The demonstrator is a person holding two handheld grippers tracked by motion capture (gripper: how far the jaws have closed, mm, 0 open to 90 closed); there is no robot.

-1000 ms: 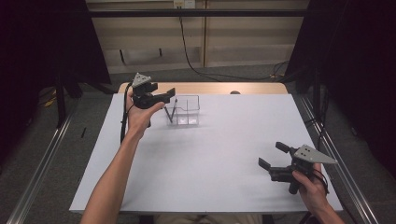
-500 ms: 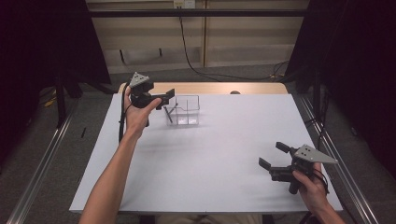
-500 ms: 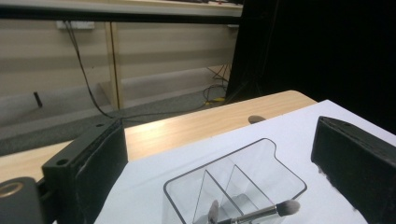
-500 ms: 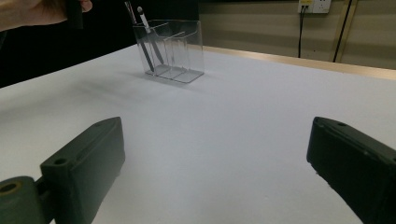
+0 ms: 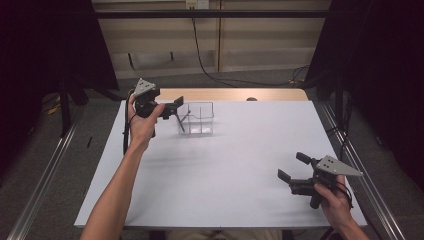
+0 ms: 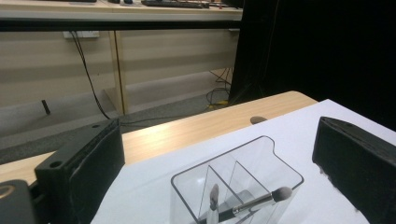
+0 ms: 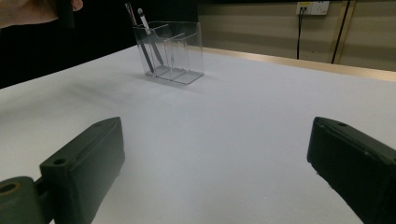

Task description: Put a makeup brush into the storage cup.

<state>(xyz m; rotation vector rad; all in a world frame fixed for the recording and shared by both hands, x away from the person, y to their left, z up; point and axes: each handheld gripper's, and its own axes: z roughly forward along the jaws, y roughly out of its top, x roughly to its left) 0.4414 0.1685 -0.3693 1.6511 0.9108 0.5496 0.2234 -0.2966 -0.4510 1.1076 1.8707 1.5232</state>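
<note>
A clear plastic organiser [image 5: 197, 120] with several compartments stands at the far left of the white table. Two make-up brushes [image 6: 261, 201] lean in its left end, seen as thin dark sticks [image 7: 144, 28] in the right gripper view. My left gripper [image 5: 175, 109] hovers just left of the organiser, at the height of its rim. Its jaws have just been opening and now stand wide [image 6: 219, 140] with nothing between them; the organiser [image 6: 261, 163] lies below and beyond. My right gripper [image 5: 293, 166] rests low near the front right, open [image 7: 217, 135] and empty.
A white sheet [image 5: 225, 165] covers the table, with a strip of bare wood [image 5: 230, 94] at the far edge. Black curtains hang on both sides. A cable [image 5: 200, 45] runs down the back wall.
My left gripper has drawn back a little to the left, away from the organiser. The right gripper has kept still.
</note>
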